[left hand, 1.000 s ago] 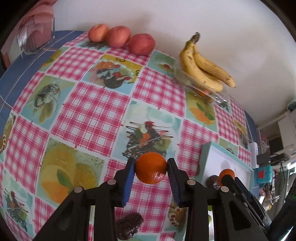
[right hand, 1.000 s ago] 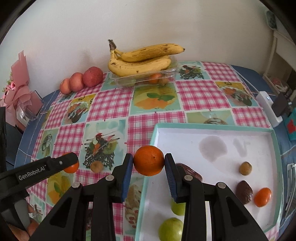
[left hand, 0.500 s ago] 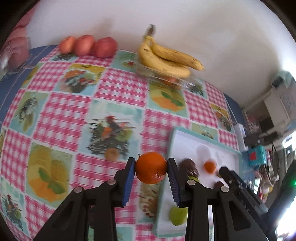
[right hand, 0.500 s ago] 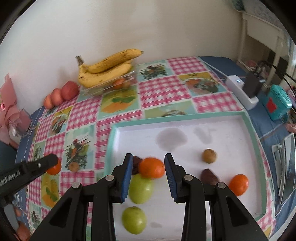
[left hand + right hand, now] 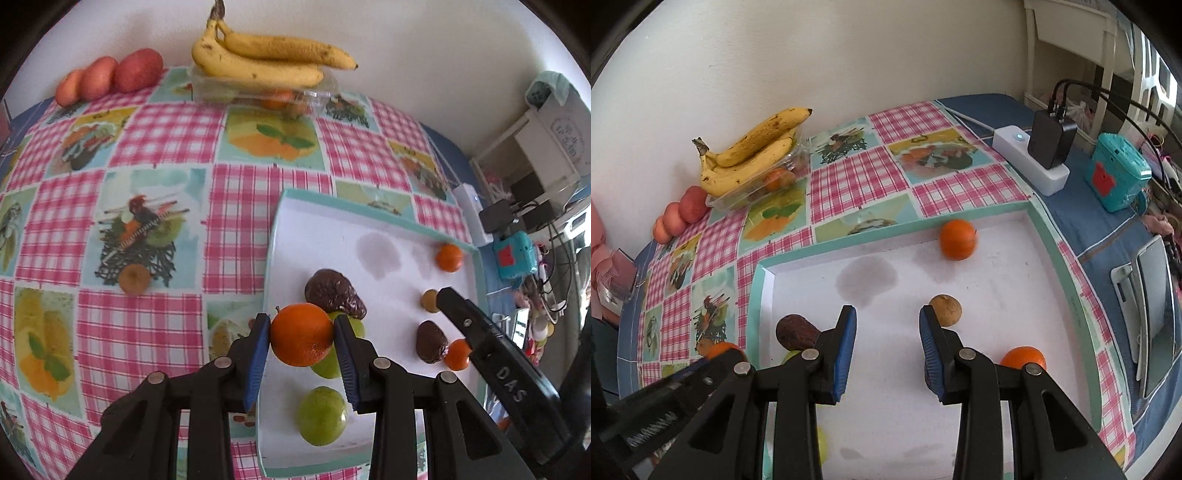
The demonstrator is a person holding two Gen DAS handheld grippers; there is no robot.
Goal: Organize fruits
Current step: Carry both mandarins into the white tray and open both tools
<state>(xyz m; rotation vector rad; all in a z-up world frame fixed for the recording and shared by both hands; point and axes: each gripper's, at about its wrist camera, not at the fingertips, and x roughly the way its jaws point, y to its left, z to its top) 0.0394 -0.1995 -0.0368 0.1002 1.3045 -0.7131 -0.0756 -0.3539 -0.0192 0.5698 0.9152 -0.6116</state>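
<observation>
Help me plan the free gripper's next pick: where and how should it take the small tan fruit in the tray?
Likely best: pinch the tan fruit across its widest middle, coming from above. It is nearly round, so any axis serves, and it lies alone on the tray floor, bare space around it. The open right gripper hangs just beside it.

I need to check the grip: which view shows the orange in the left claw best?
The left wrist view: the orange sits centred, pinched between the left claw's blue pads, above the tray's edge. The right wrist view shows only a sliver of it behind the black frame.
</observation>
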